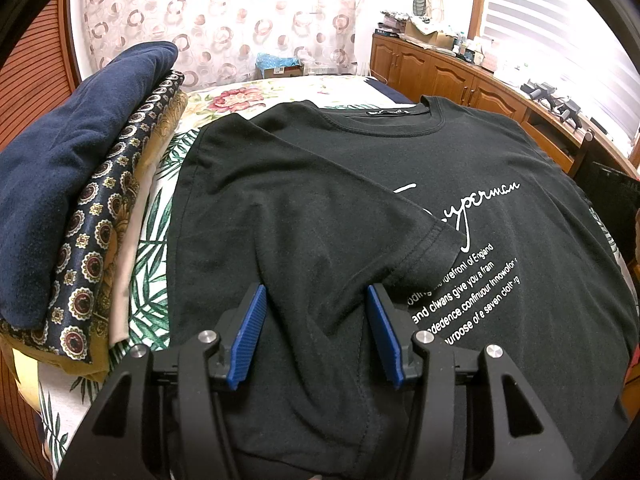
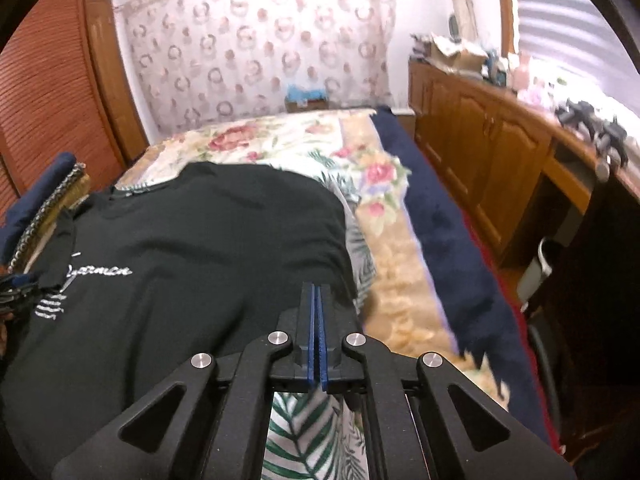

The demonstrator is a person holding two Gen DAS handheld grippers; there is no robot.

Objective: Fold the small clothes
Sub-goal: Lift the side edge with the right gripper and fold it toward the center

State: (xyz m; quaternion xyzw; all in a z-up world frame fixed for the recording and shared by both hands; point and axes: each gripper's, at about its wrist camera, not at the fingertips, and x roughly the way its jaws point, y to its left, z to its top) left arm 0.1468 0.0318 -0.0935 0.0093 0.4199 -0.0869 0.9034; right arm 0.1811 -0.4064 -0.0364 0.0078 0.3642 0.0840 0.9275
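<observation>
A black T-shirt [image 1: 360, 184] with white script print lies flat on the floral bedspread [image 1: 236, 98], its left sleeve folded in over the chest. My left gripper [image 1: 318, 292] is open just above the folded left side, blue pads apart, holding nothing. In the right wrist view the shirt [image 2: 192, 240] fills the left. My right gripper [image 2: 316, 290] is shut at the shirt's right edge; I cannot tell whether fabric is pinched between the pads.
A stack of folded clothes, navy on top [image 1: 76, 152], sits left of the shirt. A wooden cabinet [image 2: 488, 148] with clutter runs along the right. A navy blanket [image 2: 444, 220] lines the bed's right edge. A louvered wardrobe [image 2: 44, 80] stands at the left.
</observation>
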